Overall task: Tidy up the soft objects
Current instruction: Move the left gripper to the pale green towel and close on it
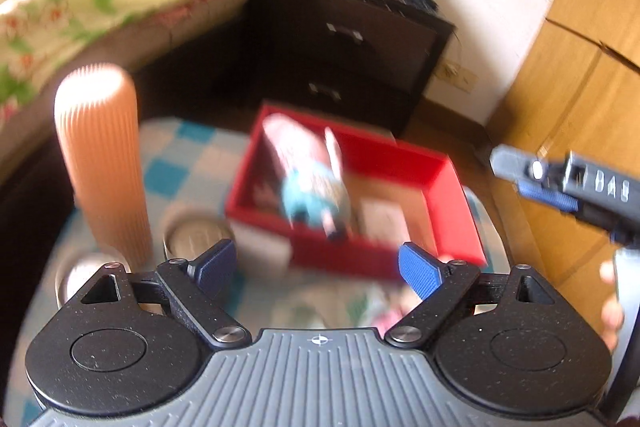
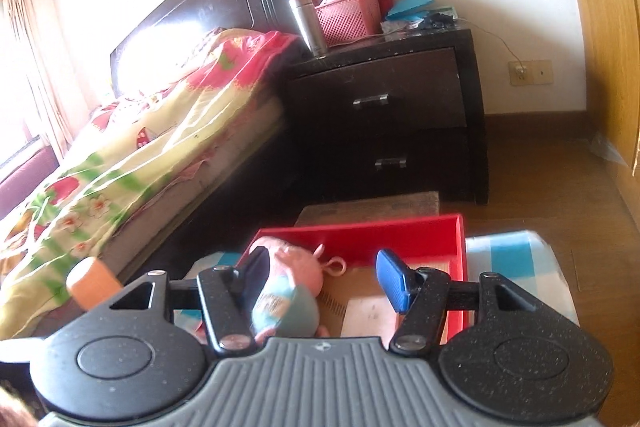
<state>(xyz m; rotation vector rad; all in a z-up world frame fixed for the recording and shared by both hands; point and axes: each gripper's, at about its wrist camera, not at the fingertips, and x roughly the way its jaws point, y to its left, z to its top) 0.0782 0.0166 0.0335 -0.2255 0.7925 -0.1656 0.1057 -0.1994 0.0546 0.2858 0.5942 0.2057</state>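
Observation:
A pink plush pig in a teal dress point(image 1: 312, 183) lies in the open red box point(image 1: 456, 211) on the checked tablecloth point(image 1: 180, 163). My left gripper point(image 1: 316, 251) hovers open in front of the box's near wall, nothing between its blue pads. My right gripper point(image 2: 322, 255) stands open over the box point(image 2: 380, 235). The plush pig point(image 2: 288, 283) rests beside its left finger point(image 2: 256, 267), with a clear gap to the right pad. In the left wrist view the right gripper point(image 1: 516, 175) shows at the right, past the box. That view is blurred.
A tall ribbed orange vase point(image 1: 102, 163) and two round tins point(image 1: 196, 239) stand left of the box. A white card point(image 2: 368, 315) lies inside it. Behind are a dark nightstand point(image 2: 384, 115), a bed with a floral quilt point(image 2: 140, 147) and a wooden wardrobe point(image 1: 580, 67).

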